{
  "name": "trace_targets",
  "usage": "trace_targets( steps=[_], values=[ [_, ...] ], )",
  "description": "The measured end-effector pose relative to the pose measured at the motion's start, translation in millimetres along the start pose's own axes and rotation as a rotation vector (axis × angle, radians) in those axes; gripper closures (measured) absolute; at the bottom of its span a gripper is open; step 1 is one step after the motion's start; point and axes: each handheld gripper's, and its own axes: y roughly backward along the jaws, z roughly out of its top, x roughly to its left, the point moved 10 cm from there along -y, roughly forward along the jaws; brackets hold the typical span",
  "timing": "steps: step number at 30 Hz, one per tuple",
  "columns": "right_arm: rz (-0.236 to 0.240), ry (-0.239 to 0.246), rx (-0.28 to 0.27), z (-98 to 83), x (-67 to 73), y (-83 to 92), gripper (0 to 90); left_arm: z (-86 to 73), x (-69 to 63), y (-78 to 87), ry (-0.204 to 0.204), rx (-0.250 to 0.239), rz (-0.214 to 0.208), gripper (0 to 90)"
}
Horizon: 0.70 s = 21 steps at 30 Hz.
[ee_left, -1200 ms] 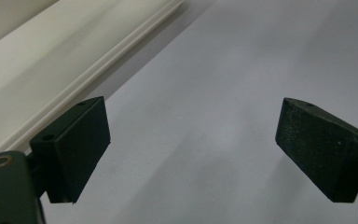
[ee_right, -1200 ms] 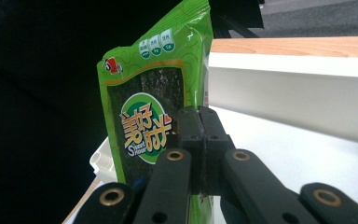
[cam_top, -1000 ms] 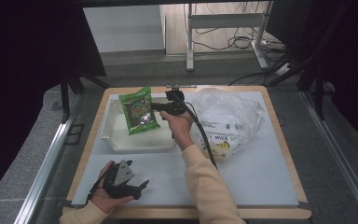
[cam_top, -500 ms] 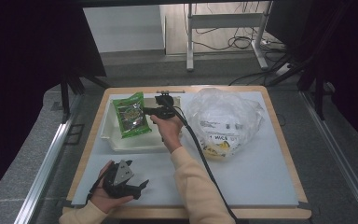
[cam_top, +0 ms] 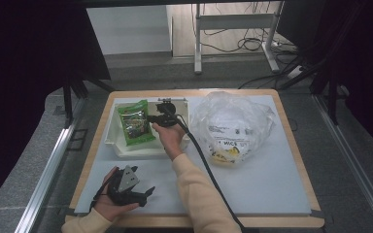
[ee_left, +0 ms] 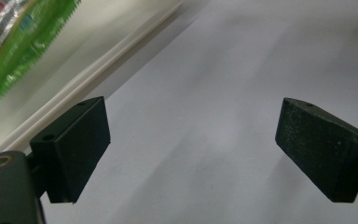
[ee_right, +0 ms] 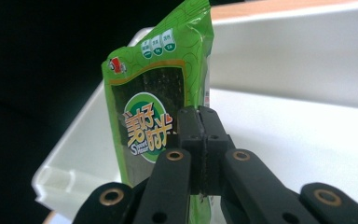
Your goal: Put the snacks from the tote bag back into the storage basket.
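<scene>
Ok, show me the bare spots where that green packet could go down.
Inside the white tray, the floor right of the green packet is bare. The white mat in front of the plastic bag is free too. The right gripper crowds the tray's middle.

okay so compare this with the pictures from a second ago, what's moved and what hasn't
The right gripper, shut on the green snack packet, has carried it leftward and lower into the white bin; the packet now sits over the bin's left part. Nothing was let go. The left gripper stayed open at the near edge, and the clear plastic bag stayed where it was.
</scene>
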Motion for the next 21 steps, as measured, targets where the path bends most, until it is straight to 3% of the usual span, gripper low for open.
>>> trace_targets(
  steps=[4, 5, 6, 7, 12, 18, 21],
  values=[
    [-0.040, 0.030, 0.035, -11.9, -1.4, -10.9, 88.6, 0.6, -0.2, 0.6, 0.005, -0.009, 0.001, 9.9],
    [-0.033, 0.029, 0.054, -15.8, -0.6, -14.3, 82.5, 0.3, 0.8, 1.4, -0.003, -0.006, 0.003, 9.9],
    [-0.031, 0.036, 0.090, -21.4, -0.5, -18.0, 70.0, 0.3, 0.7, 1.8, 0.001, -0.007, 0.001, 10.0],
    [-0.069, 0.074, 0.122, -28.3, -1.8, -20.3, 64.8, 0.3, 1.1, 2.2, 0.001, -0.007, 0.002, 10.0],
    [-0.039, 0.121, 0.120, -27.7, 4.7, -13.4, 49.5, 0.7, 0.8, 0.7, 0.004, -0.009, 0.001, 9.9],
    [-0.010, 0.162, 0.100, -21.8, 5.6, 1.0, 45.4, 0.2, 0.8, 0.7, -0.001, -0.002, 0.003, 9.9],
    [-0.026, 0.222, 0.078, -19.3, 4.6, 7.3, 46.9, 0.2, 0.5, 0.7, 0.001, -0.002, 0.004, 9.9]
  ],
)
